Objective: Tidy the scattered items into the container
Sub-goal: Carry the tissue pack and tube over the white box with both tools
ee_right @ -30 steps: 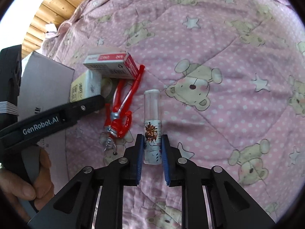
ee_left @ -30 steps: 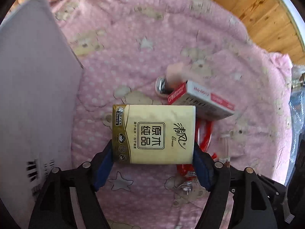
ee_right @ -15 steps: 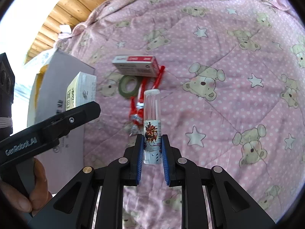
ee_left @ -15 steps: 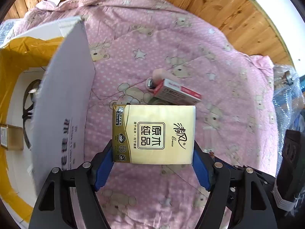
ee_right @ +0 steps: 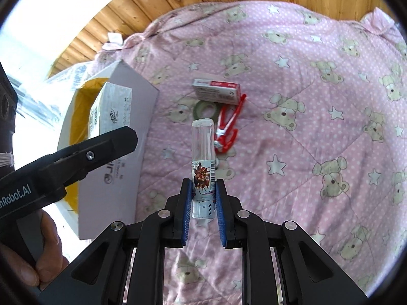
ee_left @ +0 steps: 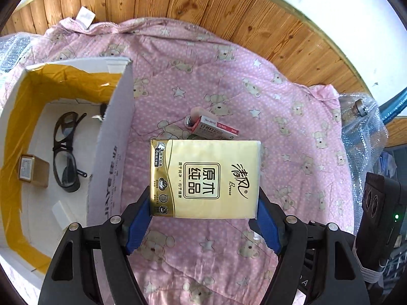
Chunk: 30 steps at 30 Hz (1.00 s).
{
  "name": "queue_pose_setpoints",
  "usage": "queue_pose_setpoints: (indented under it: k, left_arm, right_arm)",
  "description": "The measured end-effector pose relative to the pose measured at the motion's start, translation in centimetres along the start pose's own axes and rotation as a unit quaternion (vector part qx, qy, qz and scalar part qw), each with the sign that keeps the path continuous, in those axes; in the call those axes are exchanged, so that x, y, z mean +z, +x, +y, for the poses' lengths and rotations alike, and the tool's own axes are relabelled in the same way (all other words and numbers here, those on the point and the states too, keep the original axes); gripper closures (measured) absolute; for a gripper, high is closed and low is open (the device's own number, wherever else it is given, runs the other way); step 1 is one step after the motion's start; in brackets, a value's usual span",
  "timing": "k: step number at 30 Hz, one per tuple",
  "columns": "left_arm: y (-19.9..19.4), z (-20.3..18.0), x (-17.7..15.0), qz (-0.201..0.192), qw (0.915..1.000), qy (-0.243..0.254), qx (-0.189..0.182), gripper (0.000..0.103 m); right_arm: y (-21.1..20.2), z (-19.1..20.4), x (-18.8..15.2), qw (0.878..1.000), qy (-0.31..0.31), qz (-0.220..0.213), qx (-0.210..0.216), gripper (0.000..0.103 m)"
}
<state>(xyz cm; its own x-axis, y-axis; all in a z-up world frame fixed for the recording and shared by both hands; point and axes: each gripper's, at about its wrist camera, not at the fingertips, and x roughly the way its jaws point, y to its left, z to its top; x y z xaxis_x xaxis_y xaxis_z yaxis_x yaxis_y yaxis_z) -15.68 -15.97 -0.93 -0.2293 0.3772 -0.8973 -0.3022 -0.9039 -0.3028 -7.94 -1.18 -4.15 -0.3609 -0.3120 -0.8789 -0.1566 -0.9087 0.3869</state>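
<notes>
Left of the left gripper point(ee_left: 204, 216) sits the box point(ee_left: 109, 152); it grips the tissues point(ee_left: 204, 178) aloft. Best swing well over the wall before releasing. Right gripper point(ee_right: 202, 203) pinches the tube point(ee_right: 202, 157).

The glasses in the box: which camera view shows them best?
The left wrist view shows them best: it looks down into the open cardboard box, where the dark glasses lie on the white floor beside a small brown box. In the right wrist view only the outer wall of the box and its yellow rim show; the glasses are hidden.
</notes>
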Motion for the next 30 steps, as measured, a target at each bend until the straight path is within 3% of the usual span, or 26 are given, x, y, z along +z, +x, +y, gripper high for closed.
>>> queue_pose_setpoints:
  k: [14,30]
  left_arm:
    - [-6.6,1.8,-2.7,-0.053,0.9983,-0.019,-0.011,0.028]
    - [-11.4,5.5,-5.3,-0.095,0.9934,-0.063,-0.016,0.028]
  right_arm:
    - [-3.3,4.6,-1.7,0.999,-0.047,-0.020,0.006,0.084]
    - [-4.9,10.1,-2.8,0.994,-0.101,-0.028,0.011,0.084]
